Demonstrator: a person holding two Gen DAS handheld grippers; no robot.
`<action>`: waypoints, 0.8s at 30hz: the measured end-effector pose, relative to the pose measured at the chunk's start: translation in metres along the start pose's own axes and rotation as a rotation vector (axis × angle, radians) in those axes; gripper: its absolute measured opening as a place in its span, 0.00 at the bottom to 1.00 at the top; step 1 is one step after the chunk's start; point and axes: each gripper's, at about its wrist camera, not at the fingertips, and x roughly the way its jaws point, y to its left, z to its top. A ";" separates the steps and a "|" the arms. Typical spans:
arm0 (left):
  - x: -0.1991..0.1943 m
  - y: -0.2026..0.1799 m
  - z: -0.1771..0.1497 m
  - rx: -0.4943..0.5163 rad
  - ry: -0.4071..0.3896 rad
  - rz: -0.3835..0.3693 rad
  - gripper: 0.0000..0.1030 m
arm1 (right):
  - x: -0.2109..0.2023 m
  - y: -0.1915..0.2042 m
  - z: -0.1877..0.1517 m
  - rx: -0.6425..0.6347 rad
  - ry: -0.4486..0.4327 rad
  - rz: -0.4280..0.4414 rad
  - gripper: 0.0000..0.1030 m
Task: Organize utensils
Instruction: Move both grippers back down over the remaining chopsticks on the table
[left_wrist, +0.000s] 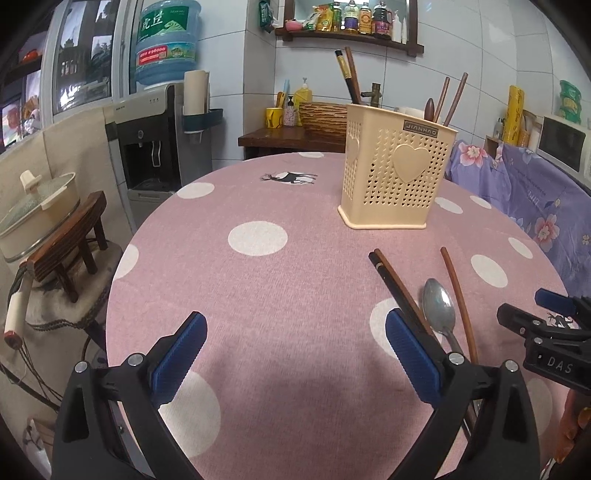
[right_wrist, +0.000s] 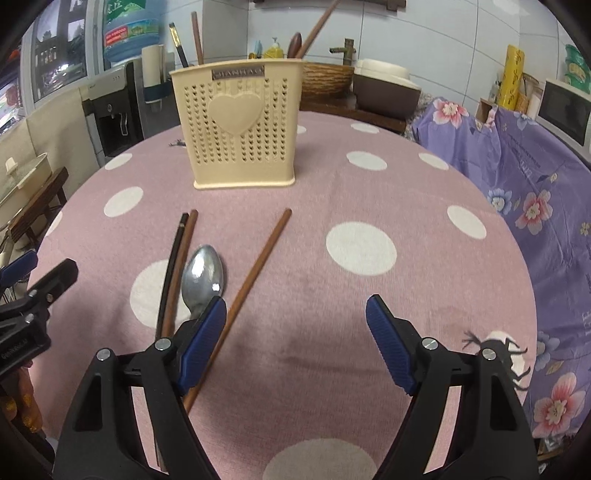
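Both the left gripper (left_wrist: 293, 354) and right gripper (right_wrist: 296, 343) hover spread wide and empty over the table (right_wrist: 369, 192); metal spoon (right_wrist: 202, 277) lies flat between chopsticks (right_wrist: 181, 266) before the holder (right_wrist: 240, 125), likely stiff, light, slippery, best pinched mid-handle.

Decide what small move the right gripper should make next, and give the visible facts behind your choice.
Probably shift the right gripper a little to its left and lower it over the lone brown chopstick. Its jaws are open and empty, that chopstick lies loose on the tablecloth right beside its left finger, apart from the spoon, and the cream utensil holder stands straight ahead.
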 end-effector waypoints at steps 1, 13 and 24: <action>0.000 0.001 -0.001 0.002 0.006 0.004 0.94 | 0.002 0.000 -0.002 0.000 0.015 -0.006 0.76; 0.003 -0.010 -0.006 0.053 0.058 -0.013 0.94 | 0.019 0.027 -0.009 -0.059 0.108 0.005 0.76; 0.007 -0.023 -0.009 0.078 0.106 -0.048 0.94 | 0.017 -0.006 -0.016 0.000 0.158 -0.019 0.76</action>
